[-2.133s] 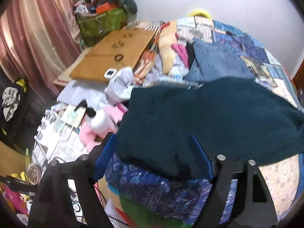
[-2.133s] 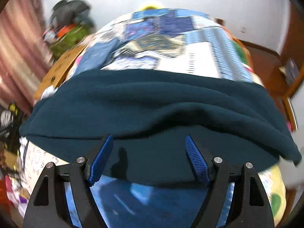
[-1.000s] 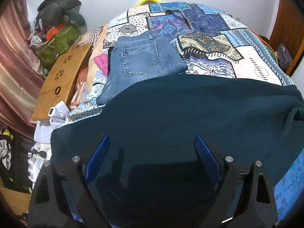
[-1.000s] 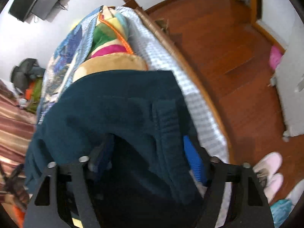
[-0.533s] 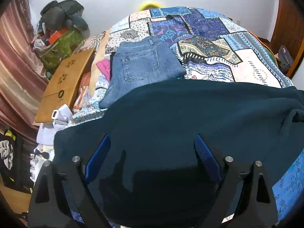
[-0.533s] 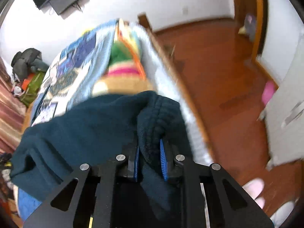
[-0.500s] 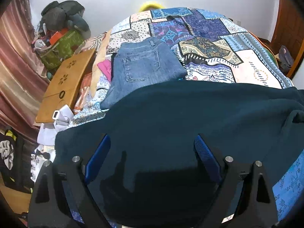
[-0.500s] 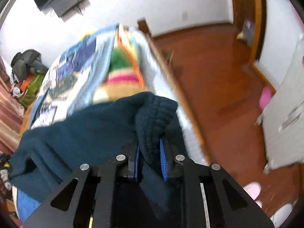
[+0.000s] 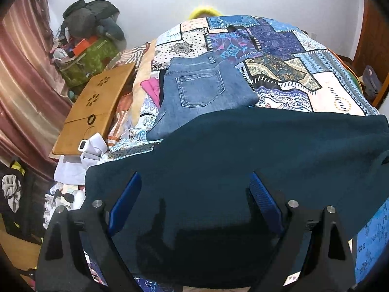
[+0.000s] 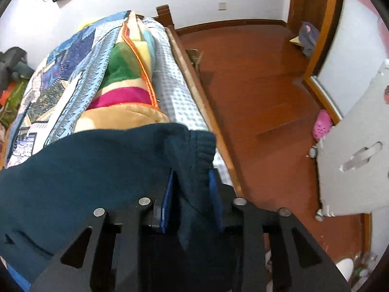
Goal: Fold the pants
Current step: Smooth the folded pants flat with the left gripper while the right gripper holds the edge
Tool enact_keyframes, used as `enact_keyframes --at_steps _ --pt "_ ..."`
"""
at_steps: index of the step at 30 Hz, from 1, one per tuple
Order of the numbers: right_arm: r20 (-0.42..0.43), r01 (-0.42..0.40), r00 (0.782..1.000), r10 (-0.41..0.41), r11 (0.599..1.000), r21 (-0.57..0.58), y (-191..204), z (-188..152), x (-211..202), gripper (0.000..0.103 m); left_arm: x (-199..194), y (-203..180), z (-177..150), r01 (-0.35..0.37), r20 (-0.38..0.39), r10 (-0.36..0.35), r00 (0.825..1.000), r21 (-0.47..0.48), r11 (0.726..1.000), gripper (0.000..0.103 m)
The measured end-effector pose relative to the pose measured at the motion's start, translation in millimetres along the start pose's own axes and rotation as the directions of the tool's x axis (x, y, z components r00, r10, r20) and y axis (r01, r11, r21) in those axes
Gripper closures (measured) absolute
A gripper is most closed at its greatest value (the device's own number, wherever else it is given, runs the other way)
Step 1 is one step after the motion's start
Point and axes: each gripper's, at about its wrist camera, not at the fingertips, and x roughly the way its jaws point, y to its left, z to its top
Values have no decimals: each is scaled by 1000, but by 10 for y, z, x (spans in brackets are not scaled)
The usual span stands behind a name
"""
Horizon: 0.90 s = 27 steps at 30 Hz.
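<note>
Dark teal fleece pants (image 9: 243,158) lie spread across the near part of the bed. My left gripper (image 9: 194,202) hangs open just above them, blue pads wide apart and nothing pinched. In the right wrist view the pants (image 10: 85,170) end at the bed's right edge, where their ribbed waistband (image 10: 201,153) is bunched upward. My right gripper (image 10: 192,194) has that bunched fold between its pads. Its jaws are opening slightly, with the cloth still filling the gap and touching both pads.
Folded blue jeans (image 9: 199,95) lie on the patchwork quilt (image 9: 279,48) beyond the pants. A wooden lap tray (image 9: 94,107) and clutter sit at the left. Right of the wooden bed rail (image 10: 201,112) are bare floor (image 10: 255,85), a pink slipper (image 10: 322,124) and a white panel (image 10: 352,158).
My right gripper went from wide around the waistband to pinching it, then widened a little and lifted, tilting. The left gripper stayed open and drew back slightly.
</note>
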Motion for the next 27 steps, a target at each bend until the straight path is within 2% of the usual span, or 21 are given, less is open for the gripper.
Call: enact_keyframes --at_steps 1,3,5,9,11,14,18,20,25,27 --pt "6 8 1000 -7 1000 -17 12 -14 -96 68 -6 -5 1 9 2 -9 1000 6 1000 12" --pt "48 20 999 -17 998 -63 114 -48 -351 52 -23 -42 1 25 8 -25 1000 20 999 12" --pt "88 -20 996 30 994 -112 276 -88 -561 46 -59 -117 -4 46 19 -47 999 39 998 12" --pt "134 -85 983 123 963 -257 779 -238 -917 39 -138 -337 -69 87 22 -90 996 95 992 12" --pt "132 -139 973 191 933 -332 1061 -357 -1009 38 -177 -426 -123 100 21 -103 994 112 989 12" --pt "98 -229 954 282 901 -368 1371 -582 -1048 38 -207 -491 -237 139 0 -140 990 113 984 12" --pt "40 -357 922 386 884 -302 1604 -847 -935 38 -206 -509 -401 157 -22 -155 988 132 979 12" --pt "27 -384 915 402 891 -244 1667 -918 -843 38 -193 -457 -501 160 -33 -157 987 129 979 10" --pt "57 -367 925 375 923 -115 1626 -989 -741 38 -203 -184 -688 177 -45 -174 984 92 980 5" --pt "68 -327 941 332 942 -76 1537 -968 -746 38 -196 -86 -765 167 -48 -163 985 99 981 5"
